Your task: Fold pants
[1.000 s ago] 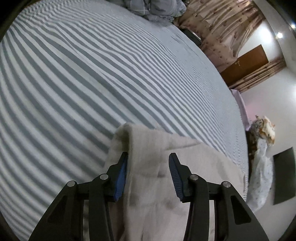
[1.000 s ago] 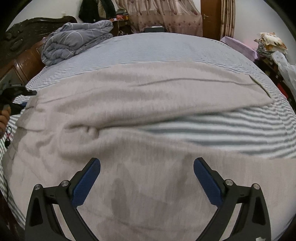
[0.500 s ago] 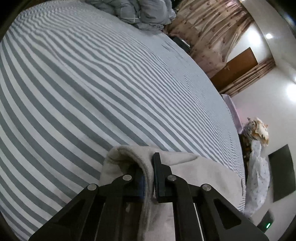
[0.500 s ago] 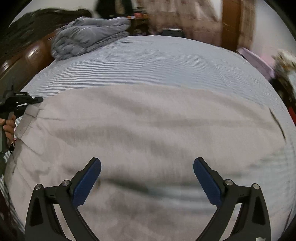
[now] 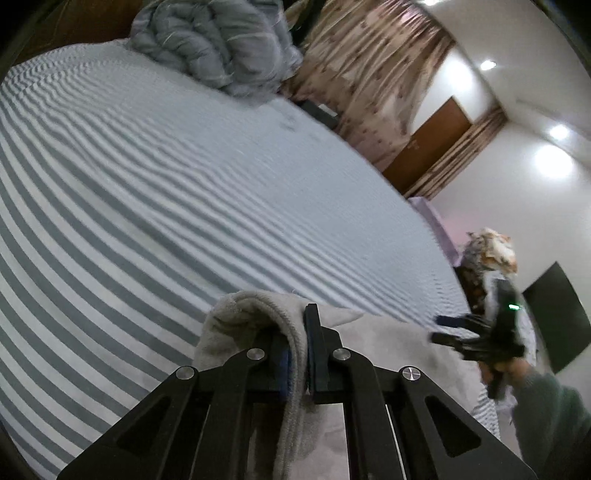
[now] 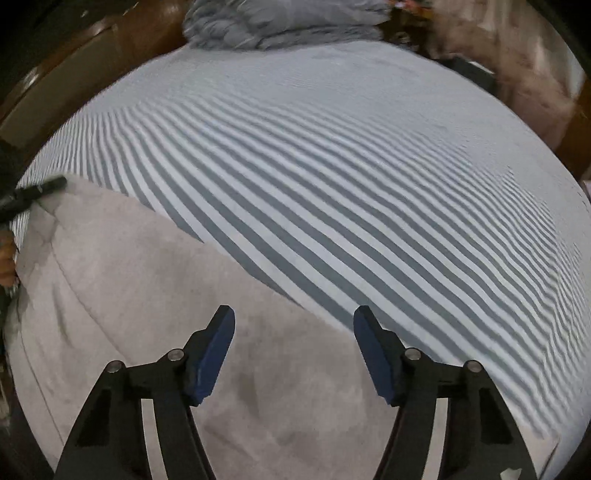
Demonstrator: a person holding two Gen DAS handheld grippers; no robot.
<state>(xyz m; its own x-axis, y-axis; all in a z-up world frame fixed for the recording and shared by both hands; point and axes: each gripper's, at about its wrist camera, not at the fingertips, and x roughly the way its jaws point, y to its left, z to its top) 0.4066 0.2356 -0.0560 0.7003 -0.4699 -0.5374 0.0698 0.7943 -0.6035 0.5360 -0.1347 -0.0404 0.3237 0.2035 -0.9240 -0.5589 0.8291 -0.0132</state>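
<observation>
the left tool point(image 5: 297, 363) pinches the thick edge of the soft, limp pants point(image 6: 155, 295) on the bed point(image 6: 351, 184), while the right tool point(image 6: 293, 354) is spread above the cloth.

Pants point(image 5: 373, 369) cut off at the bottom edge in the left view, the pinched fold hiding the left gripper's point(image 5: 297, 354) pads. Right gripper point(image 5: 476, 339) blurred there, hand behind it smeared. Curtain point(image 6: 524, 74) and duvet point(image 6: 273, 22) blurred in the right view; pants point(image 6: 155, 295) run off the lower left edge.
</observation>
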